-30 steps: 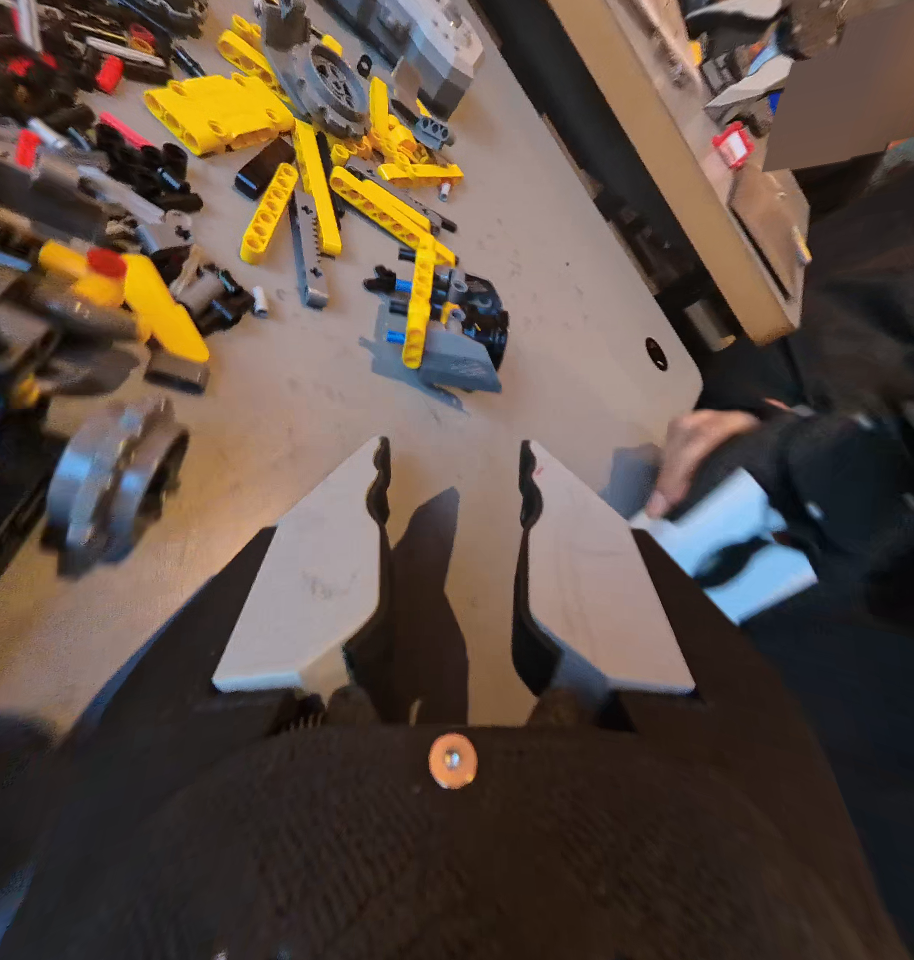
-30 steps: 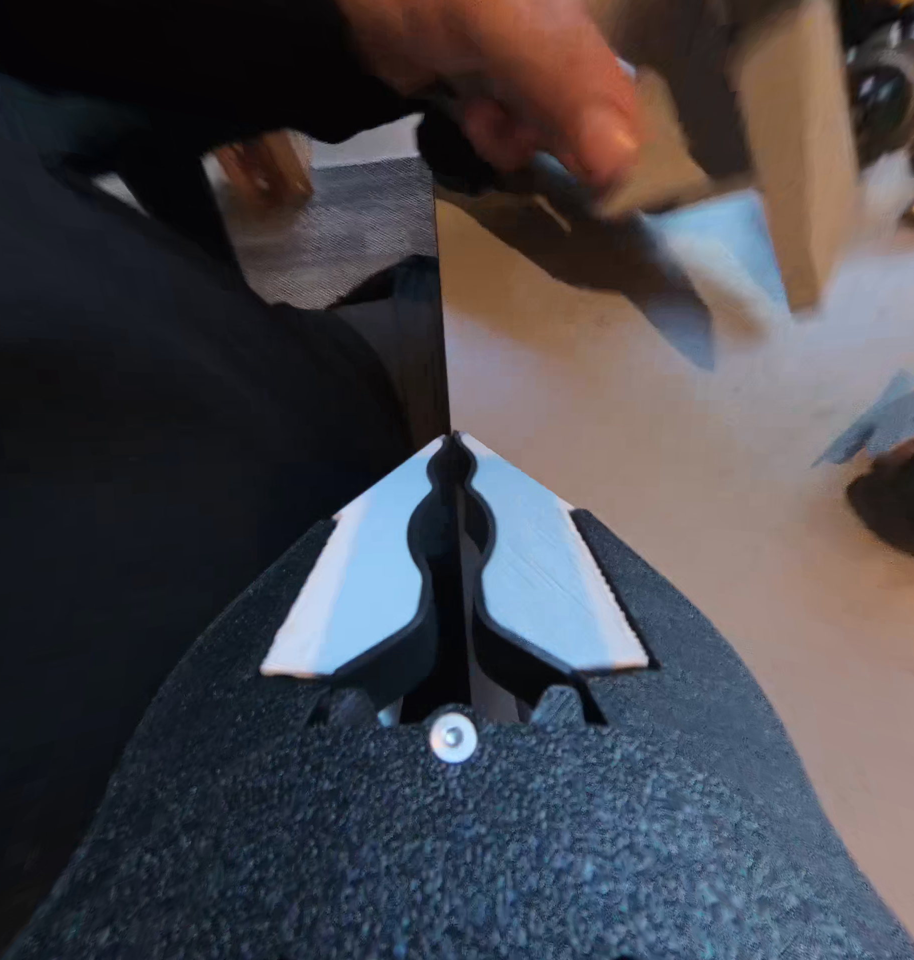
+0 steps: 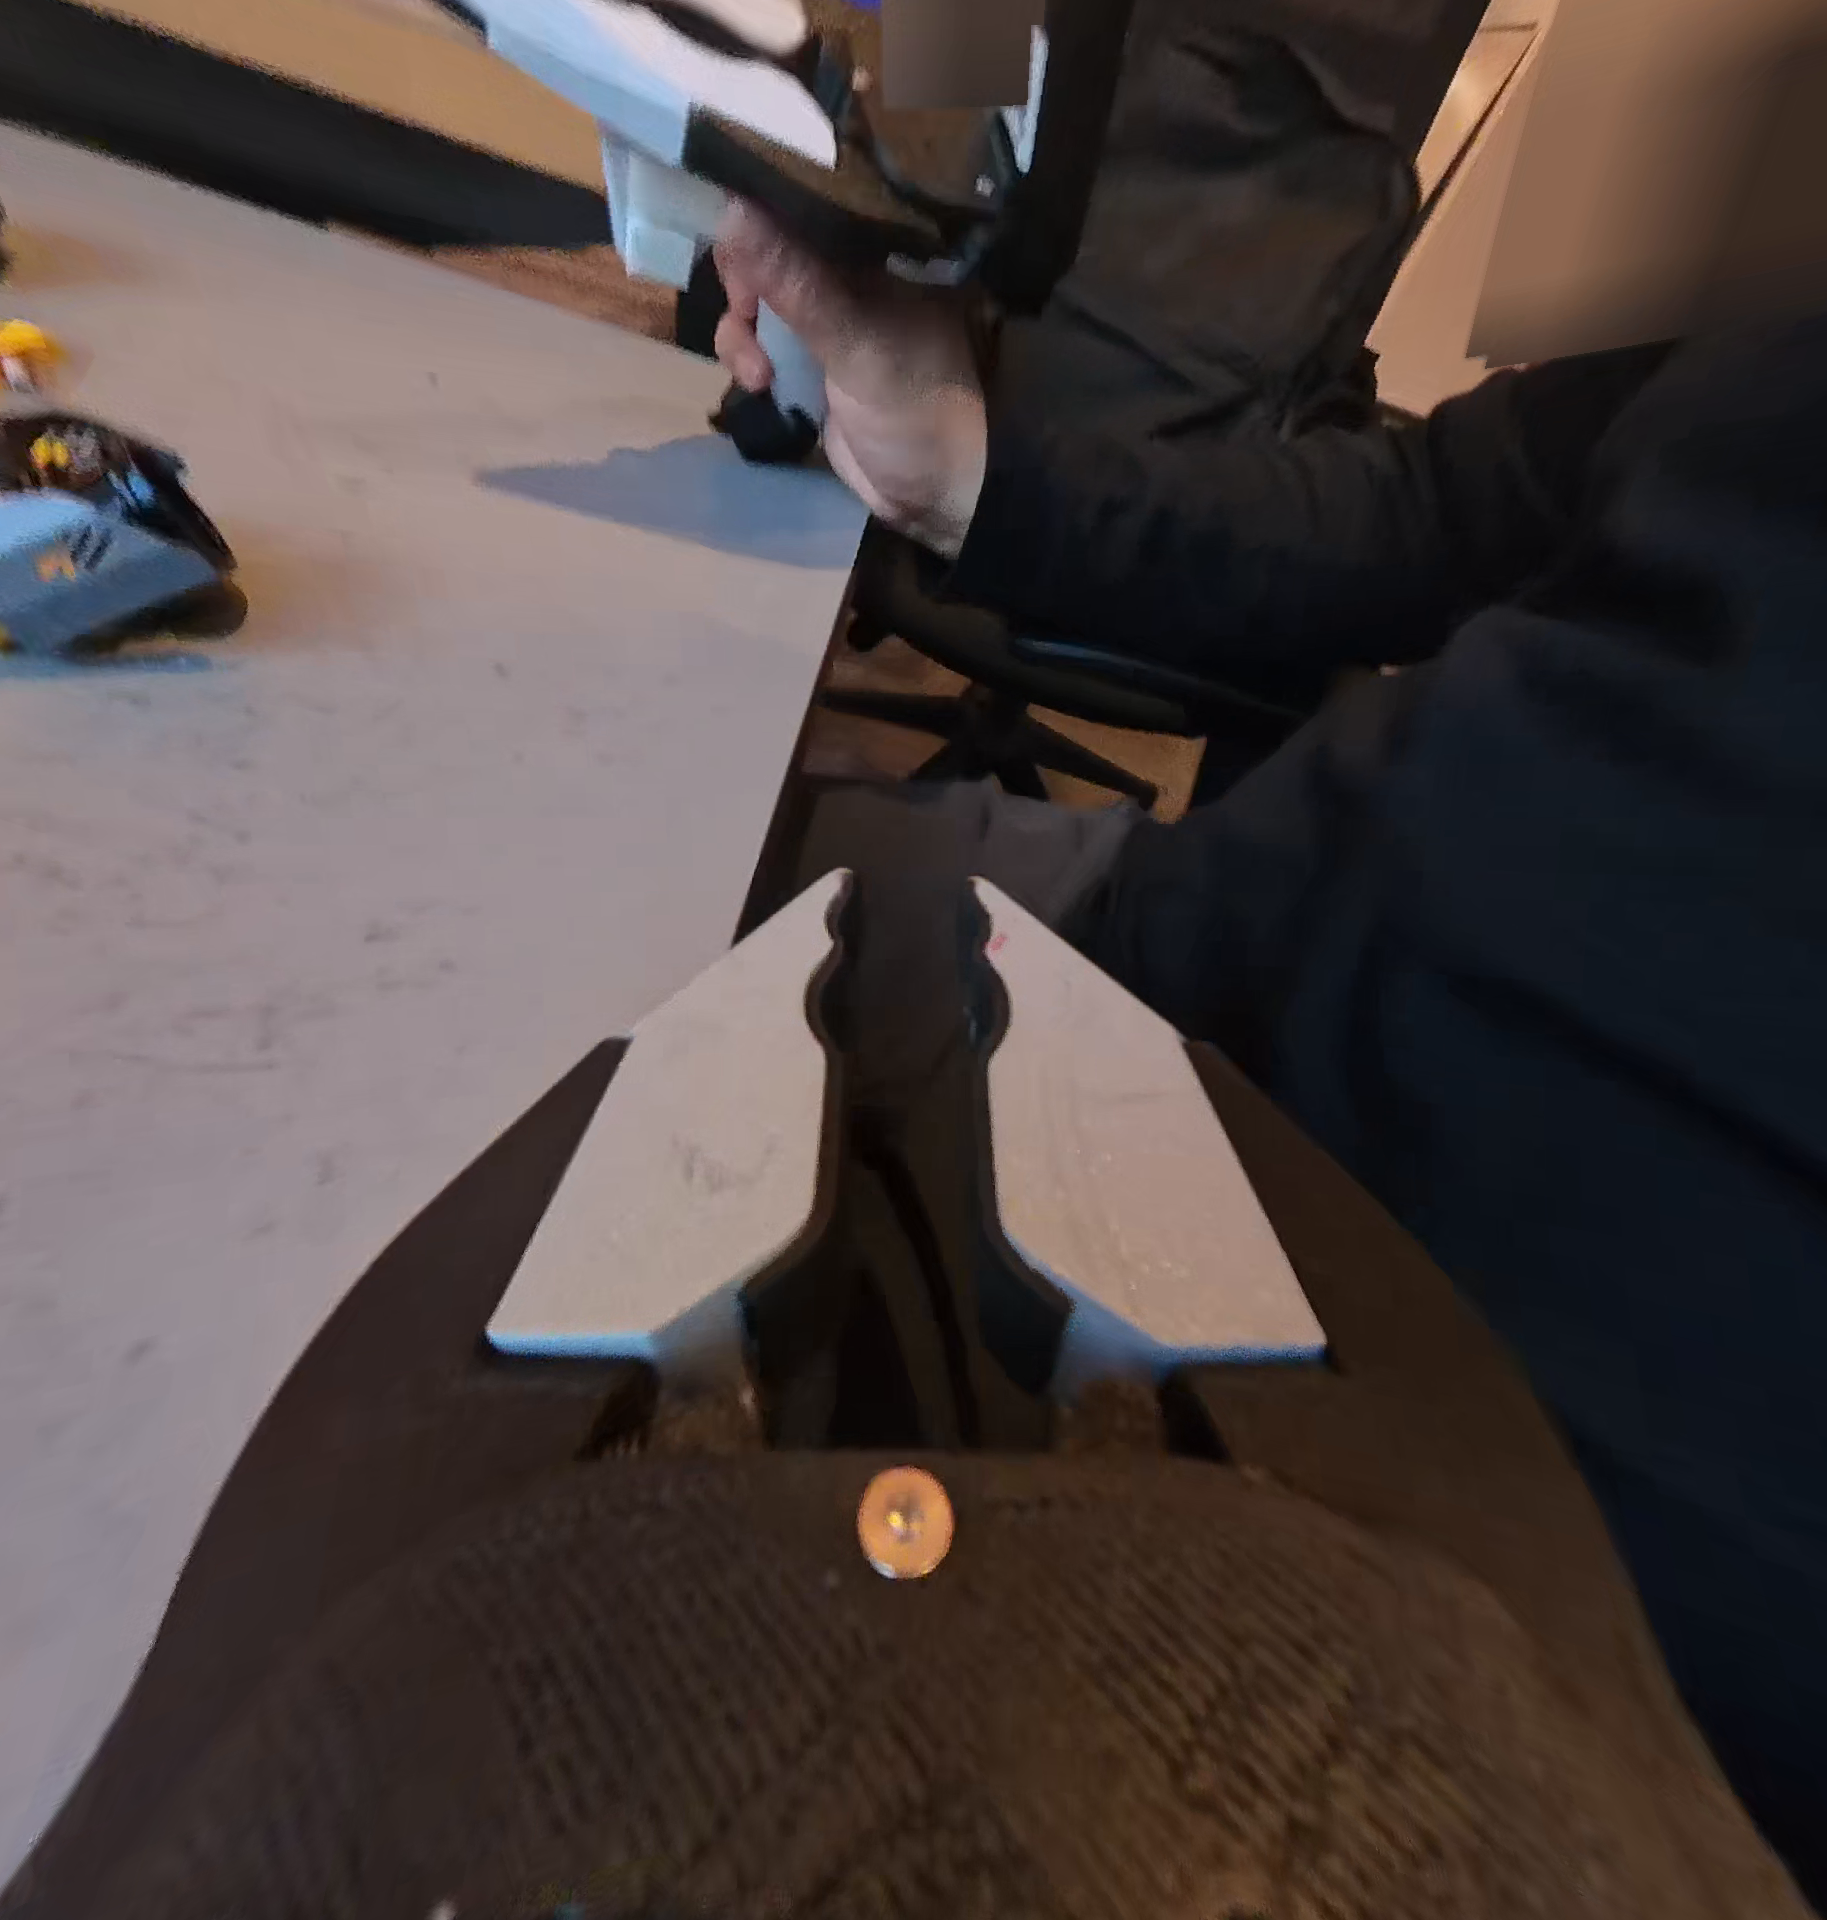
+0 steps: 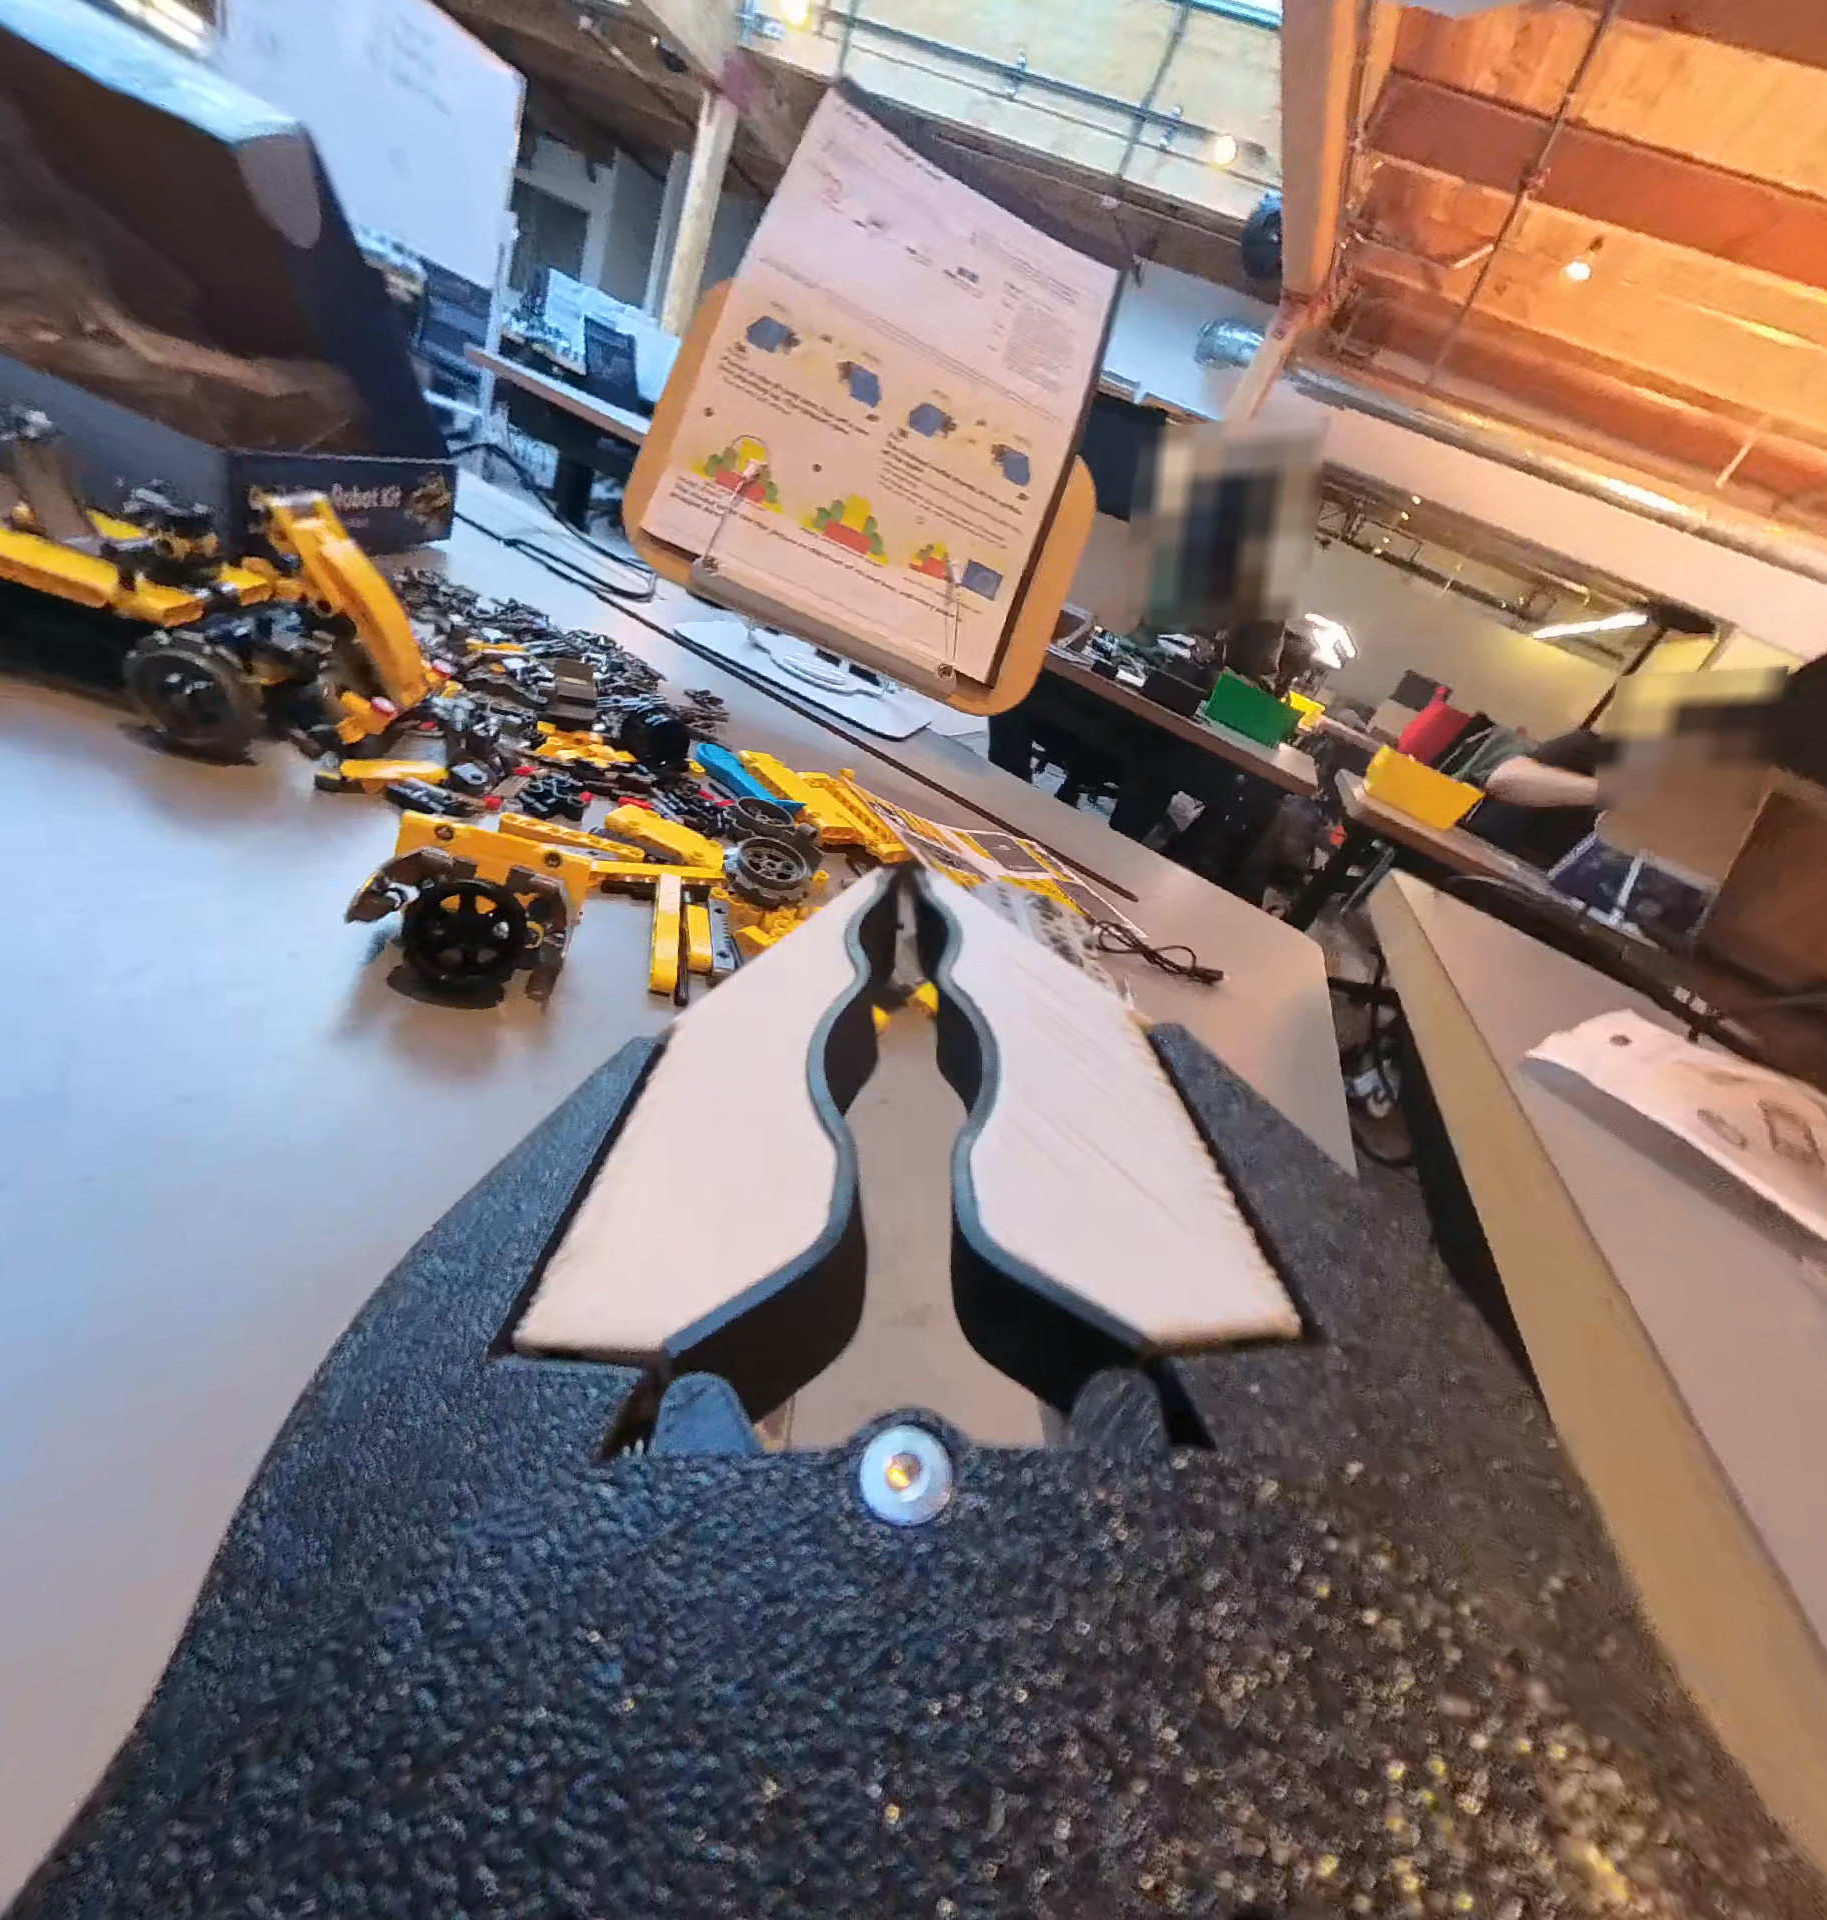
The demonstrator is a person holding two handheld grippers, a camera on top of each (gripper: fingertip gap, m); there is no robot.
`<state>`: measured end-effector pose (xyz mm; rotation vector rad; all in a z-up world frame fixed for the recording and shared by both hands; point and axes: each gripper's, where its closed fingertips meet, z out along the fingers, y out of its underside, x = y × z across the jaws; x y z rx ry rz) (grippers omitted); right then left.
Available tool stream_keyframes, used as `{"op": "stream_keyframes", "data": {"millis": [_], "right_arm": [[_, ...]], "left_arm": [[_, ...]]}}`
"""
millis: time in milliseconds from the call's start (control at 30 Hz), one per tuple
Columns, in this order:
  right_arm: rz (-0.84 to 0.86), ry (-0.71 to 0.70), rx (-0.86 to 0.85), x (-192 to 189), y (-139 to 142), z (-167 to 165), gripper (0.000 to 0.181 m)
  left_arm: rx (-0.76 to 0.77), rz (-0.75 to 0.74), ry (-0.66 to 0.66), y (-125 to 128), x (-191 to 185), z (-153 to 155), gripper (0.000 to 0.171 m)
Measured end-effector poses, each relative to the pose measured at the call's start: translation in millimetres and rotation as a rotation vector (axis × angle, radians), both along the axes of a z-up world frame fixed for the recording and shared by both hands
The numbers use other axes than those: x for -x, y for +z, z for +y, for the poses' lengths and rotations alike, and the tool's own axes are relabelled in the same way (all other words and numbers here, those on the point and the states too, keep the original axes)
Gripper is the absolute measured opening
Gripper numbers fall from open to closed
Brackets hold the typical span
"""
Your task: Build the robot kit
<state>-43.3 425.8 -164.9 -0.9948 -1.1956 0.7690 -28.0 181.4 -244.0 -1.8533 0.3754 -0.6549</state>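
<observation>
My left gripper (image 3: 911,891) is open by a narrow gap and holds nothing. It points past the table edge (image 3: 805,727) at a person's dark sleeve (image 3: 1408,935). A hand (image 3: 878,405) holds the white and black body of the other gripper (image 3: 722,114) above the table. My right gripper (image 4: 896,881) is shut and empty, low over the table. It points at a pile of loose yellow and black building pieces (image 4: 618,769). A small grey and yellow assembly with a black wheel (image 4: 473,920) lies left of its tips. A similar grey and black assembly (image 3: 67,540) shows at the left.
A yellow vehicle model (image 4: 192,613) and a black box (image 4: 161,260) stand at the back left. A picture sheet on a stand (image 4: 878,416), a booklet (image 4: 1002,862) and a cable (image 4: 1158,951) lie beyond. A second table (image 4: 1615,1351) bears a paper (image 4: 1719,1122). An office chair base (image 3: 992,717) stands below. There is about 25 cm between the tips of the two grippers.
My left gripper has swung right, from the piece pile to the table edge, and its jaws have narrowed. My right gripper has swung from the table edge to the pile, still shut.
</observation>
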Motion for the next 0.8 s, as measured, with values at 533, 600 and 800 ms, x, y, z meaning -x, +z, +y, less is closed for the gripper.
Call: {"op": "stream_keyframes", "data": {"millis": [533,600,800], "right_arm": [[-0.035,-0.164,-0.097,0.9,-4.5,15.9,0.024],[-0.045,-0.195,-0.104,0.6,-6.0,21.0,0.024],[-0.117,-0.211,-0.139,7.8,-16.5,21.1,0.020]], "left_arm": [[-0.261,0.120,0.263,50.8,-18.1,-39.0,0.053],[-0.289,0.123,0.270,56.7,-18.5,-39.9,0.053],[-0.271,0.076,0.235,49.9,-33.2,-51.4,0.053]]}}
